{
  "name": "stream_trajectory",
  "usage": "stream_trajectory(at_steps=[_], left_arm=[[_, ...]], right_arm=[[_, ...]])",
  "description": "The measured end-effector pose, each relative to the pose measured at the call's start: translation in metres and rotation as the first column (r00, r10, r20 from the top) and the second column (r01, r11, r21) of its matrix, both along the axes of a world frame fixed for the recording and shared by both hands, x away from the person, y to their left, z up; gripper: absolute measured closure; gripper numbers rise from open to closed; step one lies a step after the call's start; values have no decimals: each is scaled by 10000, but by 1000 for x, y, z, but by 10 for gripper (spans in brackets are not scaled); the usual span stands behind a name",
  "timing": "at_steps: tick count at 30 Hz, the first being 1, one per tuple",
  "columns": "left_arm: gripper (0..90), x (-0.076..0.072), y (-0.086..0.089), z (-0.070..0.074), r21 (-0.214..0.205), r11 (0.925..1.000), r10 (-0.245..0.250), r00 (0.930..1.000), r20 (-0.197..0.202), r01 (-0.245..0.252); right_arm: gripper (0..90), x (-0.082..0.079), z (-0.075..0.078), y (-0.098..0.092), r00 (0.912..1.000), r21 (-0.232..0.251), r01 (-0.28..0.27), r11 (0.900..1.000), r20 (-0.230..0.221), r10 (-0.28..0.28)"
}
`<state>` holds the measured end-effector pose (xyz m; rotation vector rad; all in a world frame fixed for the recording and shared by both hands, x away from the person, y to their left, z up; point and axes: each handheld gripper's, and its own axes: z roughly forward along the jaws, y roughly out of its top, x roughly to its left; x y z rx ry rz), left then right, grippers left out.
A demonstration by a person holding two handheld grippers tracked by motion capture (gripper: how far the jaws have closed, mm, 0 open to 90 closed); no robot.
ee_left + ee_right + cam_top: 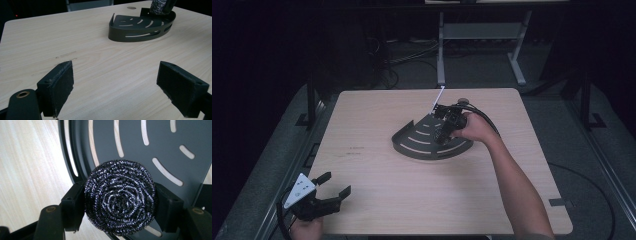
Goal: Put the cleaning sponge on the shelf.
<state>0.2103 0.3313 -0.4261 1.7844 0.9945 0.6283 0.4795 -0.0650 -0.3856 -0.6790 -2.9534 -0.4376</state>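
Observation:
A dark quarter-round slotted rack [422, 140] [140, 28] [150, 142] lies in the middle of the wooden table [387, 200]. My right gripper [443, 134] [120, 202] hangs over the rack, shut on a round steel-wool scourer [120, 200] [158, 6] squeezed between its two pads. My left gripper [334, 185] [115, 87] rests low at the table's near left corner, jaws wide open with nothing between them, pointing toward the rack.
A small round hole [131, 7] marks the table near the far edge behind the rack. White desk legs [441, 50] and cables lie on the dark floor beyond the table. Bare wood spans the space between the two grippers.

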Motion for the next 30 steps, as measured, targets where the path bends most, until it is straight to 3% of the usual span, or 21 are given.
stream_trajectory(at_steps=[30], left_arm=[[134,0,0,0,17,10000,-1,10000,-26,1]], right_arm=[[335,12,-27,-1,9987,-244,360,9991,-360,-369]])
